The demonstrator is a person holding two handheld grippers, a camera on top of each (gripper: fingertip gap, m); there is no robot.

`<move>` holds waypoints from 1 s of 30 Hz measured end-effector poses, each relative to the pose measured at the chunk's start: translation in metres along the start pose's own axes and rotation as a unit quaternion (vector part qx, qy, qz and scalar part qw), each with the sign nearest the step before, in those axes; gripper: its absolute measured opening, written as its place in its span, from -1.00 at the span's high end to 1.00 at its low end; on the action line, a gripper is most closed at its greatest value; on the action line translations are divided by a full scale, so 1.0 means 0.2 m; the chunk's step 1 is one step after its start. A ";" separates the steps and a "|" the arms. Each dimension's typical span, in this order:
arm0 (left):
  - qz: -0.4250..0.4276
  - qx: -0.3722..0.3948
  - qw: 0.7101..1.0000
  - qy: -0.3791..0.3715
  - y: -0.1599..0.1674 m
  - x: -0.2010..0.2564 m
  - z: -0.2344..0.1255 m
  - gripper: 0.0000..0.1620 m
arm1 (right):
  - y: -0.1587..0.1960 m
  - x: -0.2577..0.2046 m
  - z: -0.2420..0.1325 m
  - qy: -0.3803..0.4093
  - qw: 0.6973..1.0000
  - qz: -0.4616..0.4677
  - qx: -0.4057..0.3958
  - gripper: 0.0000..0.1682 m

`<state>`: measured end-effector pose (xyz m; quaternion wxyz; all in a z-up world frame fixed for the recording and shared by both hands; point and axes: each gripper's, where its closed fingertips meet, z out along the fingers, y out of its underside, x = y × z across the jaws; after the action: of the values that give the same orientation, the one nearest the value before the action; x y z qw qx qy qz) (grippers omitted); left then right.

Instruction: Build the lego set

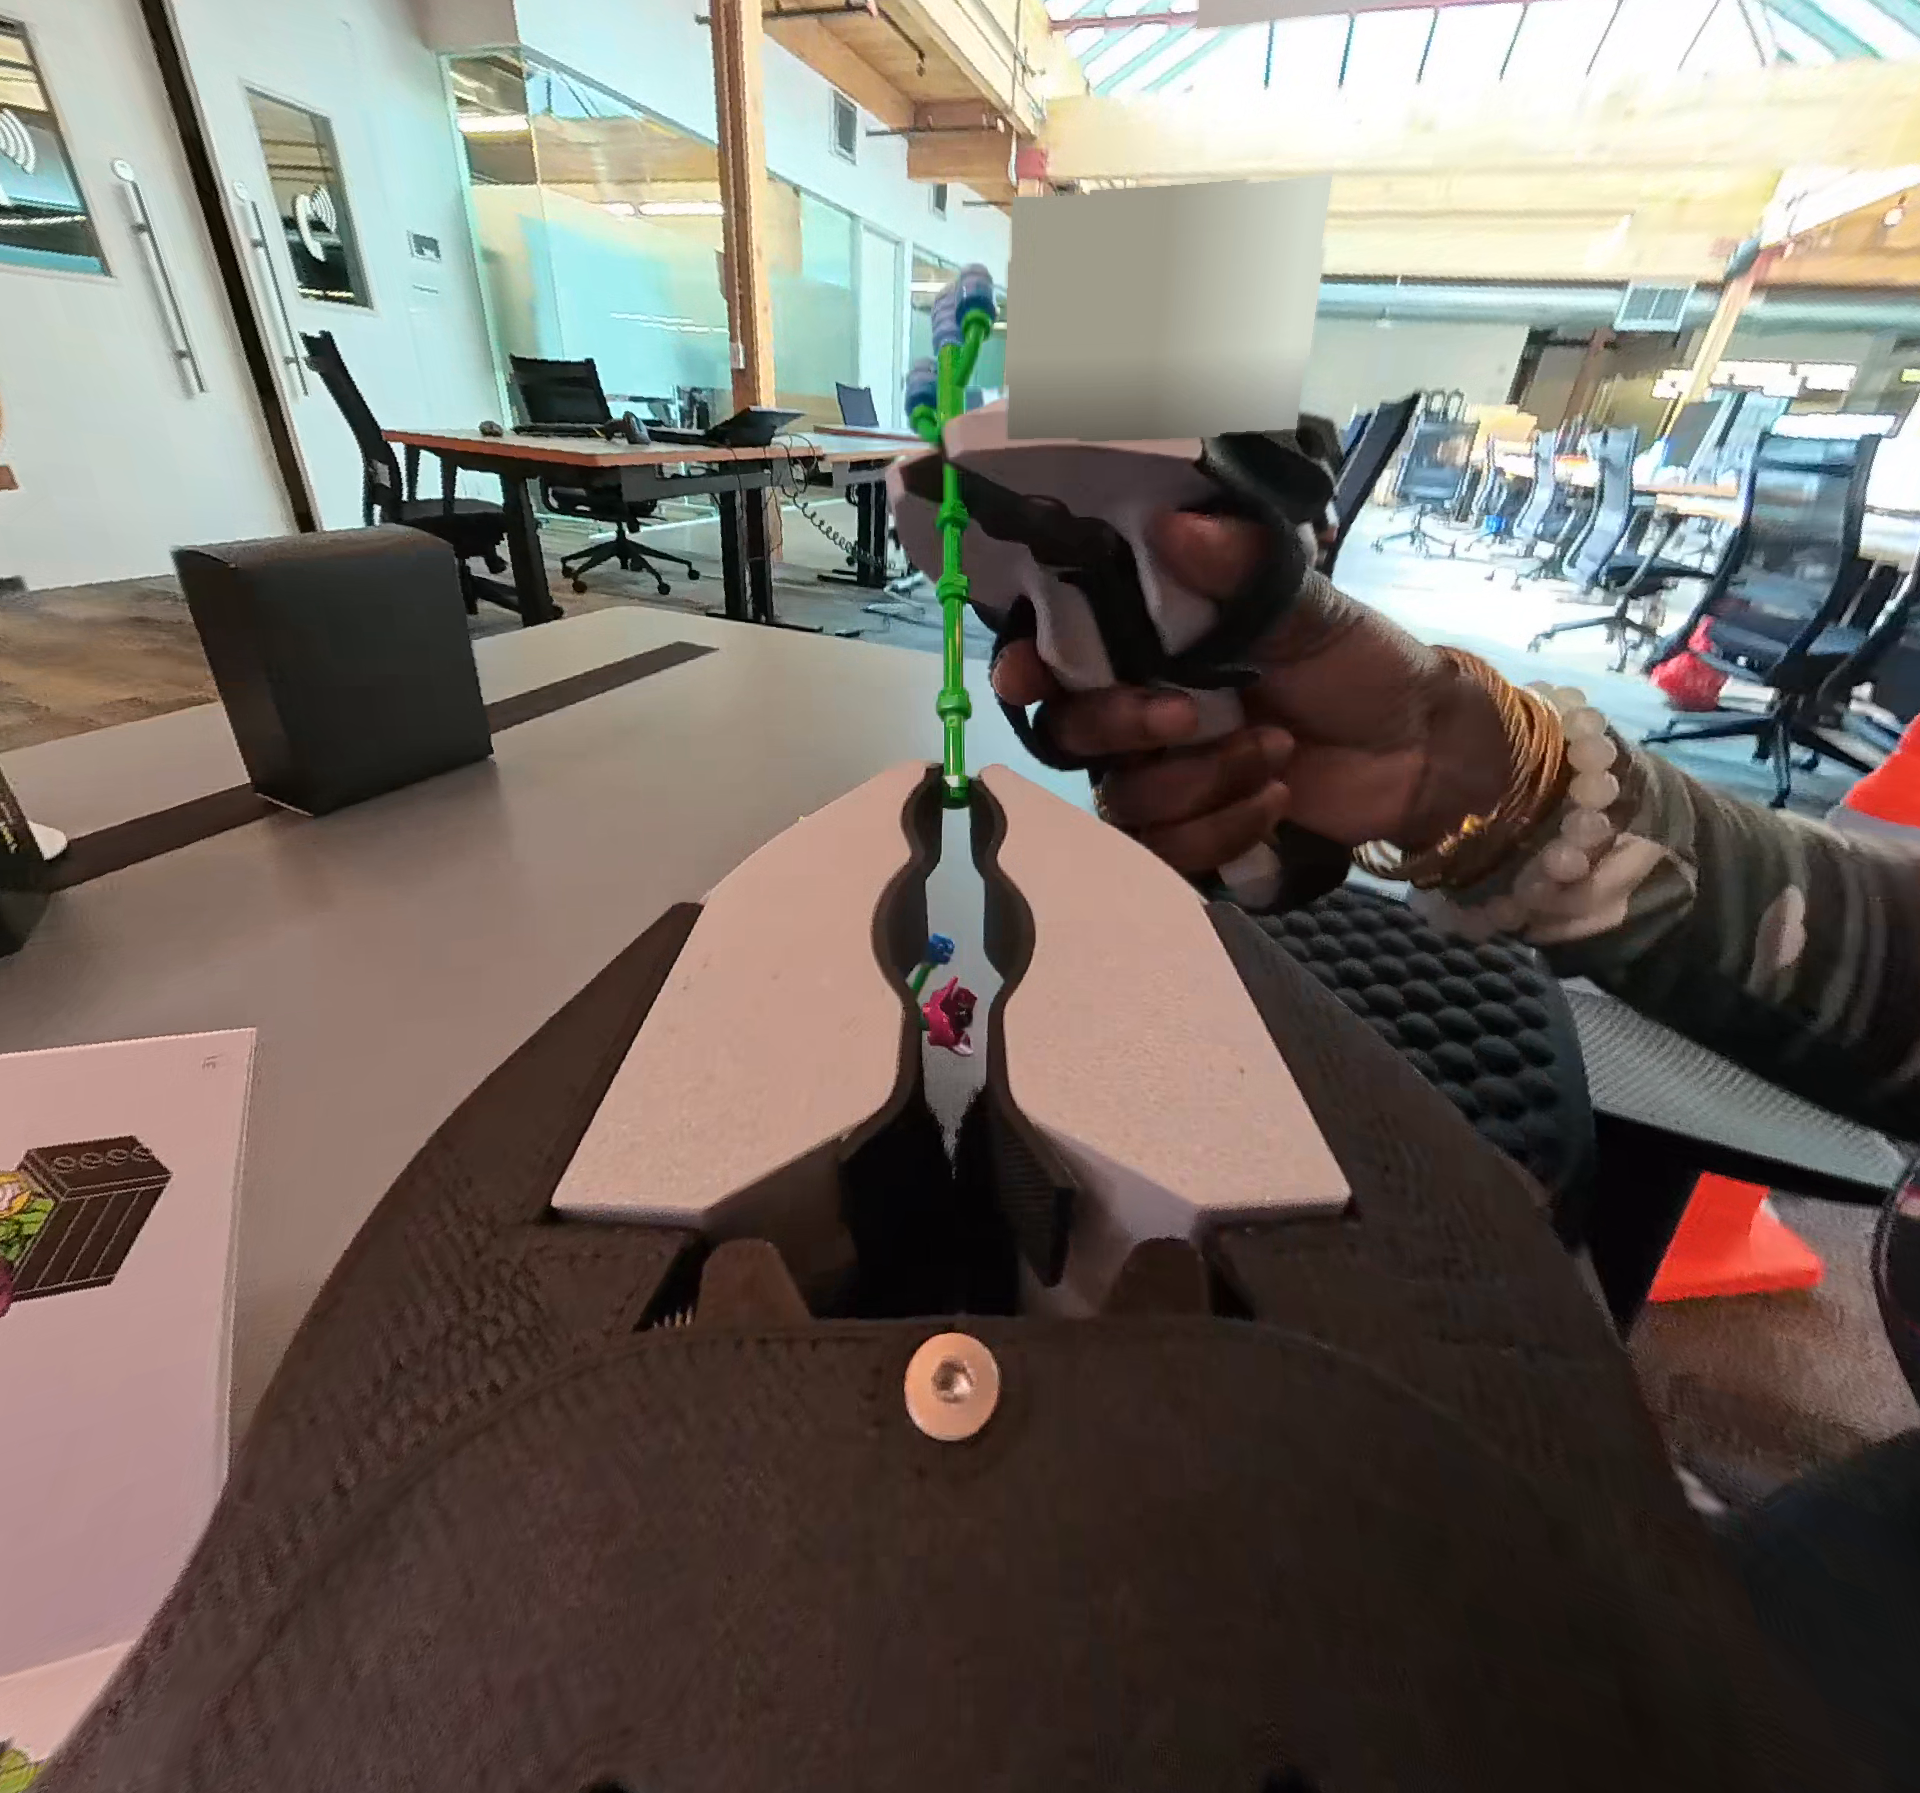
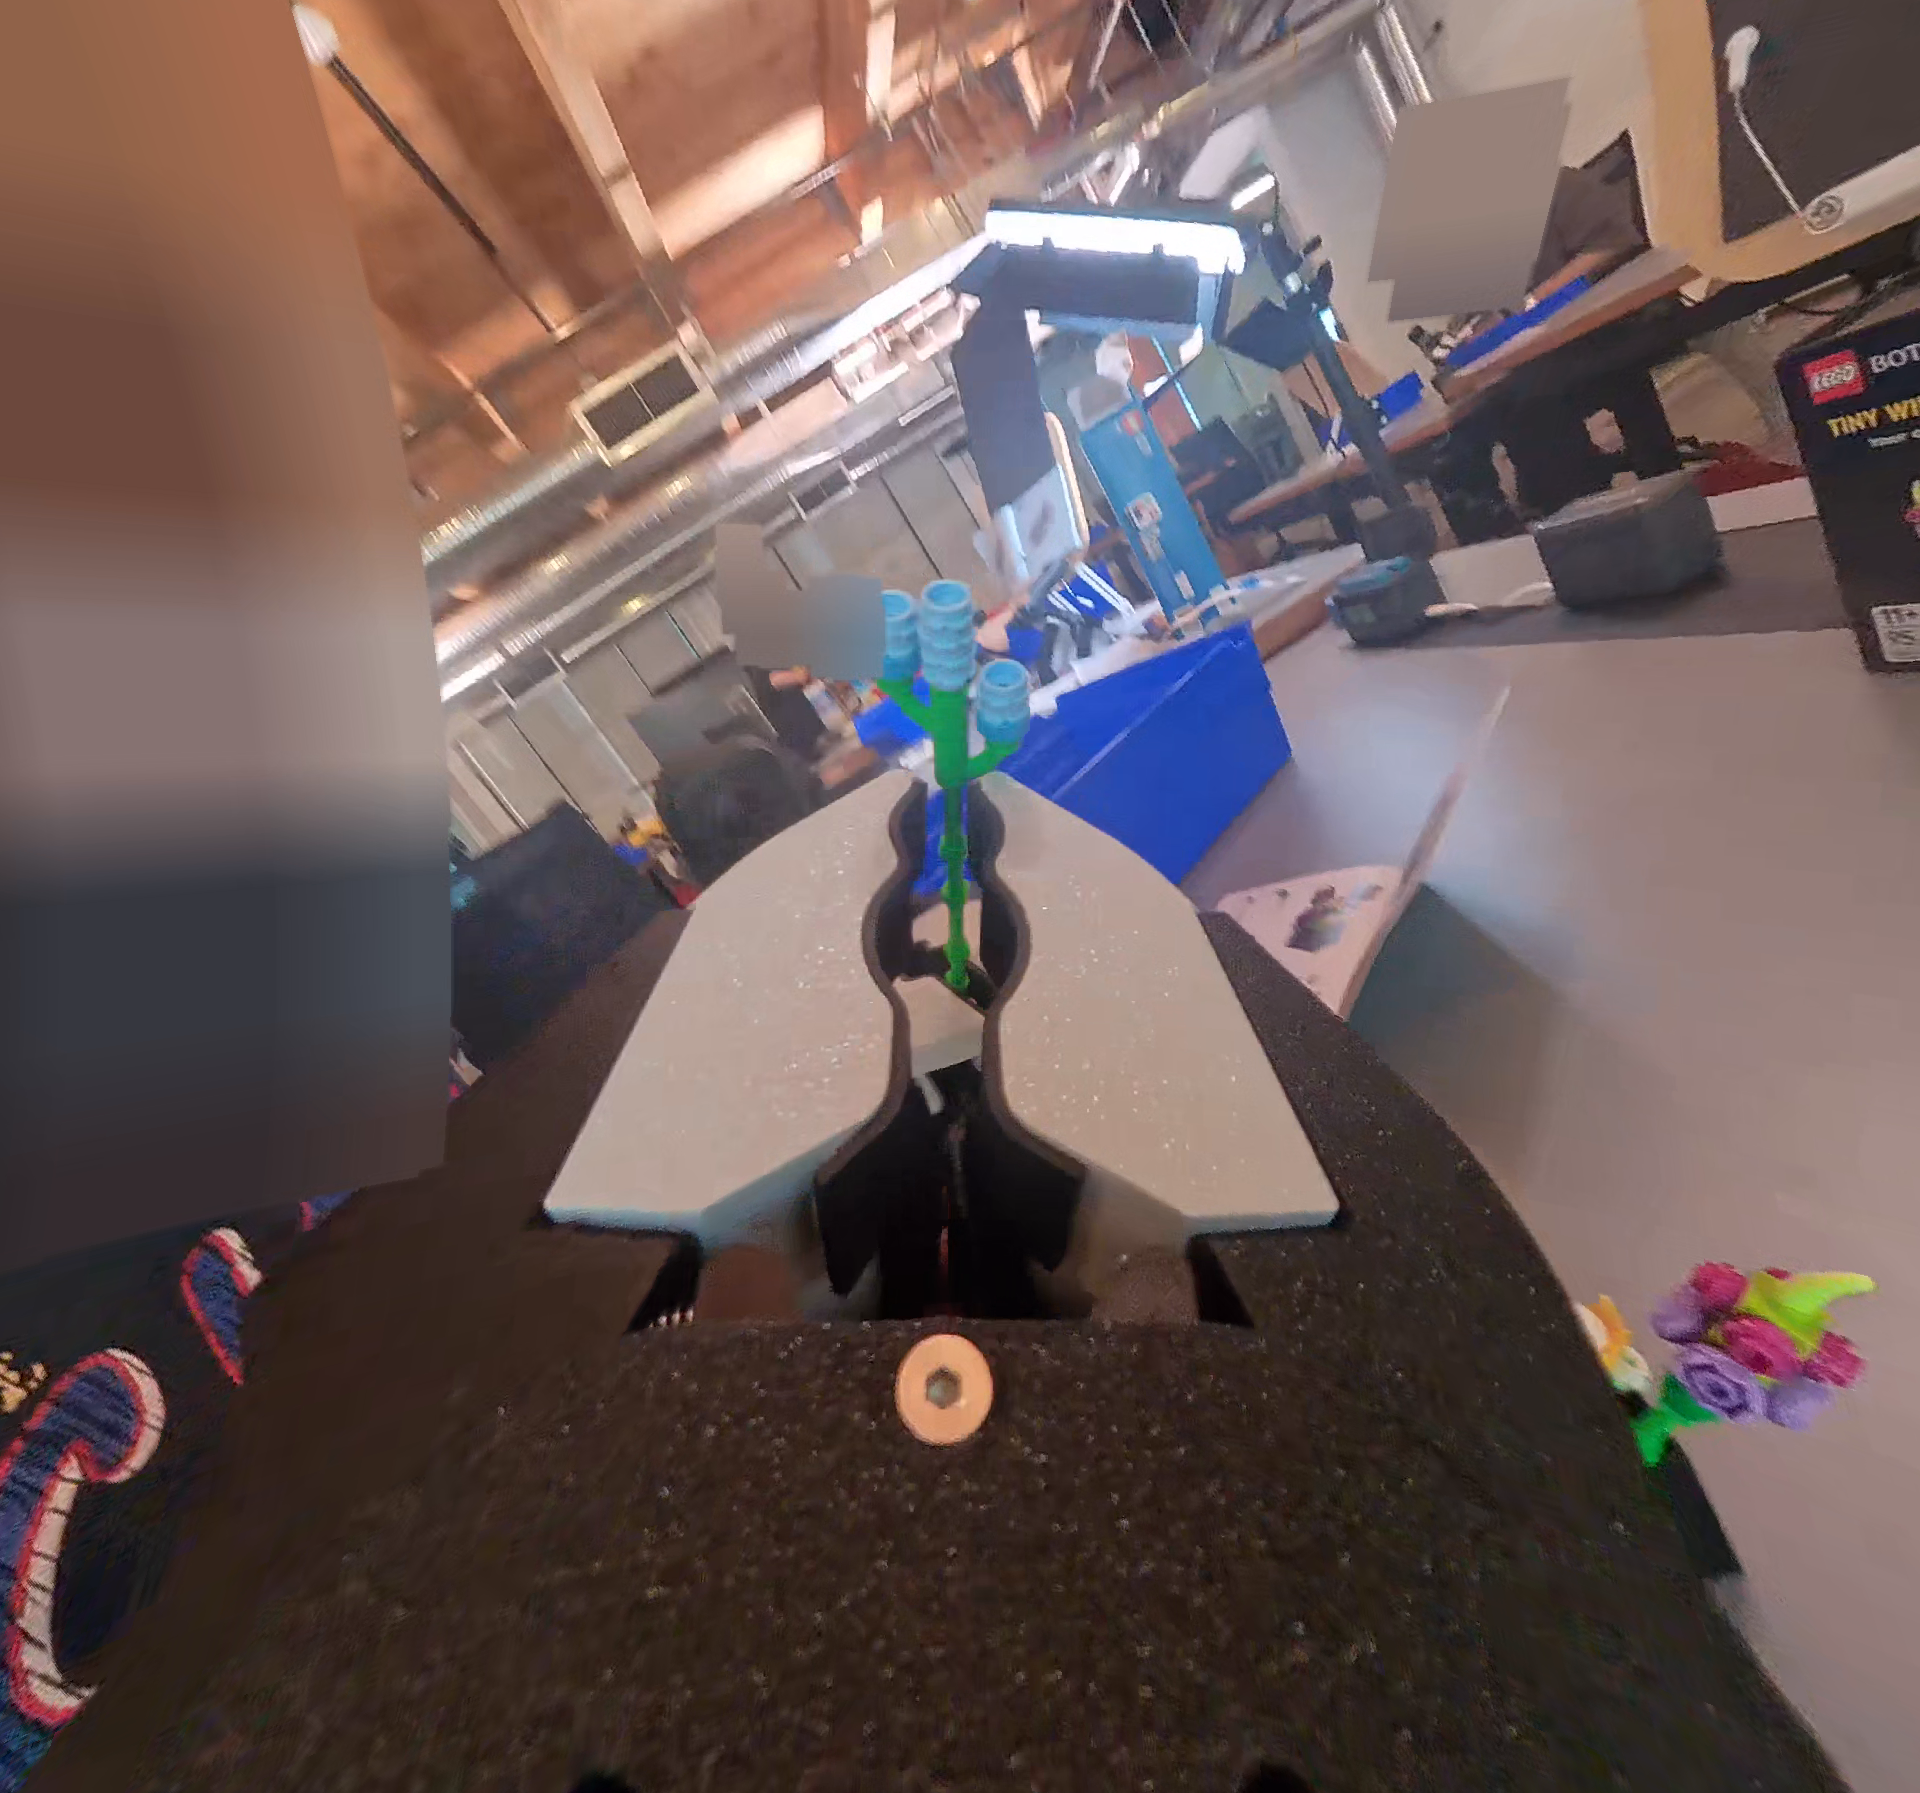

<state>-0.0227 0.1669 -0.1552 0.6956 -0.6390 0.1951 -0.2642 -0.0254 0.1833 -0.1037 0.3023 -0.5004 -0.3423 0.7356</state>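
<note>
A green lego flower stem (image 1: 953, 600) with blue buds (image 1: 966, 304) at its top stands upright in the air above the grey table (image 1: 468, 870). My left gripper (image 1: 954, 787) is shut on the stem's lower end. My right gripper (image 1: 940, 460), held by a hand, grips the stem higher up, just under the buds. In the right wrist view the right gripper (image 2: 951, 793) is shut on the stem (image 2: 954, 870), and the blue buds (image 2: 948, 647) stick out past its tips. A small magenta and blue flower piece (image 1: 948, 1011) lies on the table, seen through the left jaws.
A built lego bouquet (image 2: 1756, 1348) lies on the table at the right. The black lego box (image 2: 1860, 486) stands at the far right. An instruction booklet (image 1: 114, 1276) lies at the left, behind it a black box (image 1: 332, 663). An orange cone (image 1: 1735, 1234) sits beyond the table edge. My right fingertips sit around 6 cm from my left ones. The left tips stand about 12 cm off the built lego bouquet (image 2: 1756, 1348).
</note>
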 end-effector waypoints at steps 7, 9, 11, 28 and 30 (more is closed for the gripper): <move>0.047 -0.085 0.995 0.015 0.11 0.03 0.03 0.80 | 0.05 0.02 -0.08 0.017 0.998 -0.055 -0.037 0.96; 0.059 -0.139 0.988 0.023 0.18 0.02 0.02 0.68 | 0.05 0.06 -0.14 0.045 0.994 -0.086 -0.051 0.96; 0.068 -0.183 0.980 0.030 0.24 0.00 0.01 0.66 | 0.05 0.14 -0.20 0.094 0.985 -0.126 -0.071 0.97; 0.056 -0.289 0.955 0.035 0.45 -0.11 0.04 0.65 | 0.27 0.43 -0.22 0.147 0.929 -0.214 -0.265 0.96; 0.047 -0.289 0.956 0.034 0.46 -0.11 0.03 0.65 | 0.29 0.44 -0.22 0.155 0.915 -0.233 -0.291 0.96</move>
<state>-0.0250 0.1900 -0.2469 0.4856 -0.7933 0.3169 -0.1853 -0.0179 0.2275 -0.2096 0.3555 -0.5799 -0.5967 0.4258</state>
